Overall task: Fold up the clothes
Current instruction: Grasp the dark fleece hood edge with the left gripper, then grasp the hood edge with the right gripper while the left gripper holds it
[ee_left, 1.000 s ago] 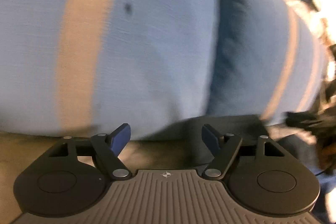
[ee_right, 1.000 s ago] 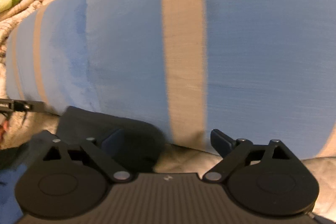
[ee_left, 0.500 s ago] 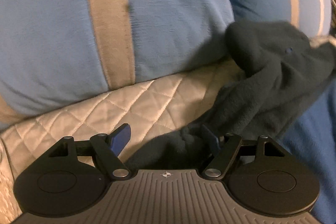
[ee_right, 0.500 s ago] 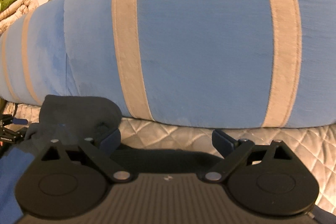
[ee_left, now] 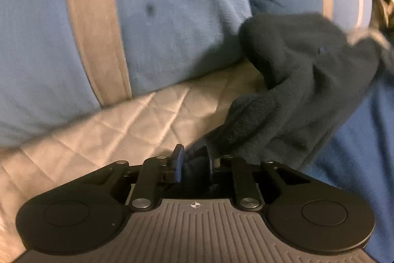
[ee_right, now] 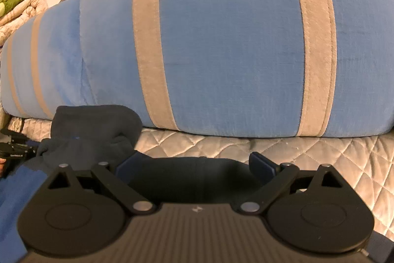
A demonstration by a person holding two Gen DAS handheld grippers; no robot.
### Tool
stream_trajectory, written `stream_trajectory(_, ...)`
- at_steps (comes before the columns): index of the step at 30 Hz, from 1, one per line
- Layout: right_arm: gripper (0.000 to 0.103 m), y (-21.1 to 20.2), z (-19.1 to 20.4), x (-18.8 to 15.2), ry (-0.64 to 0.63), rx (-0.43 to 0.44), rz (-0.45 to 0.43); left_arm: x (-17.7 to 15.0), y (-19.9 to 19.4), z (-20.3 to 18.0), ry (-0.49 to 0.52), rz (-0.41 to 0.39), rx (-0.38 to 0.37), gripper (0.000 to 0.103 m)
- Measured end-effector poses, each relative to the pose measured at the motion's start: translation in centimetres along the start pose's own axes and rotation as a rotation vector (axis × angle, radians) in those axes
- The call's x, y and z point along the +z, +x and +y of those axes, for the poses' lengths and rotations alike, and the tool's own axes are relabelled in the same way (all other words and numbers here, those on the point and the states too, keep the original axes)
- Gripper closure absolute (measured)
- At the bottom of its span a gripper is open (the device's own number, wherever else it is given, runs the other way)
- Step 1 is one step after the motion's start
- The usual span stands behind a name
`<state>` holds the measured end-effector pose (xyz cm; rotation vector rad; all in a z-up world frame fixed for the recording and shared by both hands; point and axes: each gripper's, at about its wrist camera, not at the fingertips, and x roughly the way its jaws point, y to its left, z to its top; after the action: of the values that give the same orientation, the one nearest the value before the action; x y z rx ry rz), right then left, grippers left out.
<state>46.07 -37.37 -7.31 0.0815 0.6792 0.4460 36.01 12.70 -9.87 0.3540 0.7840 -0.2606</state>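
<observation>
Dark fleece garment (ee_left: 295, 95) lies bunched on the quilted cover (ee_left: 110, 130), just in front of the blue cushions with tan stripes (ee_left: 160, 16), and its near end runs straight into my left claw (ee_left: 193, 164). That claw is pinched together on a fold of the fleece, the blue pads (ee_left: 177, 160) nearly meeting with the dark cloth squeezed between them. From there the garment rises away to the right, its rounded far end touching the lower edge of the cushions, with a blue cloth (ee_left: 357, 152) under its right side.

From my right wrist, the same garment (ee_right: 98, 130) sits to the left, heaped against the base of the cushions (ee_right: 221, 41). A flat dark part of it stretches across the gap of my right claw (ee_right: 195, 165), whose fingers (ee_right: 262, 164) stand wide apart, one on each side of the cloth; the left pad touches the heap, the right pad is over the quilted cover (ee_right: 320, 152) without gripping anything. Far left in this view I can see my other claw (ee_right: 14, 147) beside the garment, and folded pale and green bedding (ee_right: 17, 4) stacked behind the cushions
</observation>
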Motion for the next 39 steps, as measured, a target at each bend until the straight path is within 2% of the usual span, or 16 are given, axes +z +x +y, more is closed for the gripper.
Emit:
stream_trajectory(1,0.004,-0.1,0.0,0.0,-0.001,0.001,0.000,0.0,-0.3,-0.1,0.018,-0.013,0.054,0.084)
stream_trajectory(3,0.004,-0.4,0.0,-0.1,0.001,0.008,-0.003,-0.1,-0.8,-0.2,0.041,-0.031,0.106,0.084)
stream_trajectory(7,0.004,-1.0,0.3,-0.3,-0.039,0.009,-0.003,-0.4,-0.9,-2.4,0.209,-0.011,0.195,0.084)
stream_trajectory(13,0.005,-0.6,1.4,-0.5,-0.243,-0.043,0.021,-0.6,0.2,-2.3,0.173,0.022,0.163,0.083)
stream_trajectory(16,0.005,0.4,2.0,0.2,-0.344,-0.070,0.028,-0.7,0.7,-2.7,0.186,0.025,0.179,0.083)
stream_trajectory(21,0.005,2.8,3.0,1.5,-0.444,-0.066,0.053,-0.8,0.9,-2.9,0.193,0.027,0.188,0.083)
stream_trajectory(24,0.005,4.7,3.8,0.6,-0.539,-0.098,0.111,-0.8,0.9,-2.8,0.188,0.027,0.184,0.083)
stream_trajectory(28,0.005,6.0,4.9,-2.2,-0.681,-0.117,0.188,-0.8,1.1,-2.7,0.188,0.025,0.184,0.083)
stream_trajectory(31,0.005,5.9,5.3,-3.6,-0.723,-0.118,0.207,-0.8,1.1,-2.7,0.186,0.026,0.185,0.083)
stream_trajectory(34,0.005,5.0,5.5,-3.5,-0.757,-0.111,0.197,-0.8,1.1,-2.8,0.187,0.026,0.188,0.083)
stream_trajectory(36,0.006,4.4,5.2,-2.5,-0.735,-0.099,0.180,-0.8,1.1,-2.8,0.186,0.026,0.188,0.083)
stream_trajectory(39,0.008,3.9,4.4,-0.4,-0.635,-0.075,0.150,-0.8,1.1,-2.8,0.183,0.026,0.186,0.083)
